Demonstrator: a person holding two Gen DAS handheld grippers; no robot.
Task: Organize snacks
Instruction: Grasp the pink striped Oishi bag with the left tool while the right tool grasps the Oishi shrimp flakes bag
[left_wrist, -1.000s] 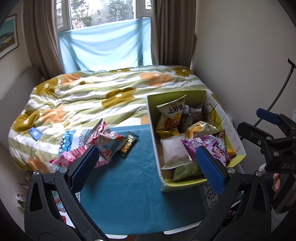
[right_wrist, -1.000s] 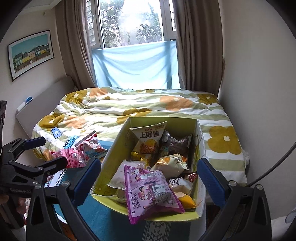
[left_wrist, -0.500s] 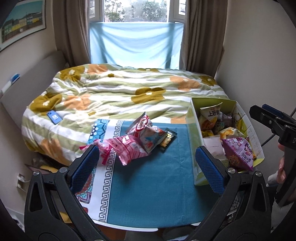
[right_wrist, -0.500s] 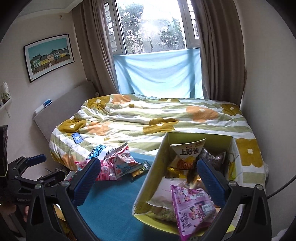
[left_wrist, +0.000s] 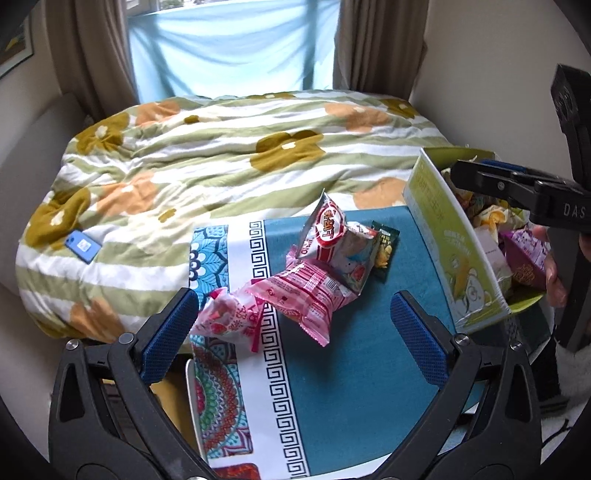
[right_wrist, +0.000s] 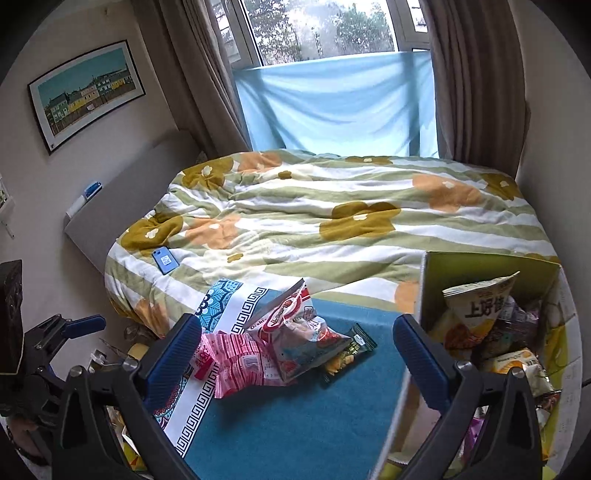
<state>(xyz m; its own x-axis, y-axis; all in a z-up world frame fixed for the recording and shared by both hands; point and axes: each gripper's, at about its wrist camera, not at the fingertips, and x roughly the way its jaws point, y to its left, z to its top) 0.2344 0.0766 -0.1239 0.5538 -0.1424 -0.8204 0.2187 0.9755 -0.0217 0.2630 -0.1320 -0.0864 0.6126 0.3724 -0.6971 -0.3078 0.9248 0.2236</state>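
Green box (left_wrist: 458, 254) already holds many snack packets. Four remain outside, left of the box on the blue tablecloth (left_wrist: 332, 398): two pink packets (left_wrist: 310, 295), a red-and-white bag (left_wrist: 332, 232), a small dark packet (left_wrist: 384, 247). Left gripper (left_wrist: 295, 339) and right gripper (right_wrist: 299, 354): jaws wide apart, both empty. Judged mostly done.

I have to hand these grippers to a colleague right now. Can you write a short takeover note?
Left claw: open, empty, above the table.
Right claw: open, empty, by the green box.
Loose on the blue tablecloth: two pink packets, a red-and-white bag, a small dark packet.
Done: several snacks already in the box.
Left: move those four packets into the box.
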